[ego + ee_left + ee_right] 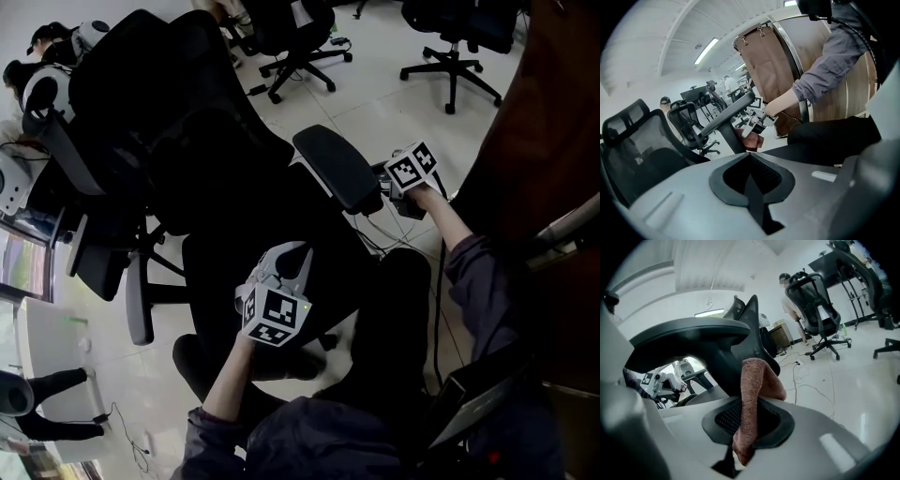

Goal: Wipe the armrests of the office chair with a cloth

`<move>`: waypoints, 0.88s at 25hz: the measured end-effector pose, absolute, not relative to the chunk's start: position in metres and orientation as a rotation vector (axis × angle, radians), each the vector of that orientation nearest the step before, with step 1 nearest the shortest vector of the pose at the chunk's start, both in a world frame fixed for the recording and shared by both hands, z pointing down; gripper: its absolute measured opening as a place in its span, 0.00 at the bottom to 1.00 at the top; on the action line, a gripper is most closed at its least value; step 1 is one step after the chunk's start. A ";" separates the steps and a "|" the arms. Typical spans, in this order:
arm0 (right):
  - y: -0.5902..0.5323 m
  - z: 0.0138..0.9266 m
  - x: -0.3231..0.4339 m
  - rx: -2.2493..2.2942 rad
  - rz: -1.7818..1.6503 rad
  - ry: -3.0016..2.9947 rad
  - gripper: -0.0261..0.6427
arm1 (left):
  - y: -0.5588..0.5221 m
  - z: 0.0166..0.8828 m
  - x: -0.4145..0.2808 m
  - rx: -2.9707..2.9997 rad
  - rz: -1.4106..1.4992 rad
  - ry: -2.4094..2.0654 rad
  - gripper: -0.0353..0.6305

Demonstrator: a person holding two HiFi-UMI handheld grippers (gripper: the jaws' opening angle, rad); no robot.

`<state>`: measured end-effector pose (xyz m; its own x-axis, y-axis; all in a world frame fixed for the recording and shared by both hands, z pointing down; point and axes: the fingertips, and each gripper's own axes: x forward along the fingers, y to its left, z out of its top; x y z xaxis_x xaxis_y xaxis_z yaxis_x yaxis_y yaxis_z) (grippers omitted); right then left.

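**Cloth gripped beneath the chair's armrest**

The right gripper (386, 184) was held out on an extended forearm, its sleeve pushed back from the wrist, and was pointed at the underside of the armrest (336, 165) of the black office chair (178, 112). Its jaws were clamped on the cloth (752, 394), a pinkish-brown terry piece with a nubby pile. The cloth was folded into a thick strip that stood up out of the jaws and flopped over at the top. It was seen just under the smooth, dark, oblong armrest pad and beside the pad's post; whether it touched them could not be told.

The left gripper (289, 262) was held lower and nearer the body, over the dark seat, on a bent arm. Its jaws were seen pressed together with nothing between them. The chair's back was formed of black mesh, and a pale glossy tiled floor (375, 84) lay beneath.
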<state>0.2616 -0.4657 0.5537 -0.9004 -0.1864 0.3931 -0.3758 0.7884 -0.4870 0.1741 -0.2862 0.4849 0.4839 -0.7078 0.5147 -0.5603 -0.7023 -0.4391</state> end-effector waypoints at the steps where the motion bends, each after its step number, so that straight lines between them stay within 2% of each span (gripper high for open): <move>1: -0.464 0.547 0.262 0.414 0.808 -2.667 0.11 | -0.286 0.484 0.178 -2.520 -1.020 1.086 0.08; 11: -0.466 0.464 0.279 0.332 0.935 -2.965 0.11 | -0.279 0.481 0.198 -2.519 -0.992 1.051 0.08; 16: -0.467 0.475 0.271 0.291 1.054 -2.977 0.11 | -0.281 0.481 0.195 -2.519 -0.999 1.056 0.08; 22: -0.471 0.521 0.266 0.370 0.988 -2.860 0.11 | -0.282 0.484 0.196 -2.522 -1.009 1.054 0.08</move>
<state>0.2655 -0.4715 0.5207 -0.9663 -0.1969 0.1659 -0.2573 0.7609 -0.5956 0.1962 -0.2821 0.4838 0.5048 -0.6963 0.5102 -0.5396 -0.7159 -0.4430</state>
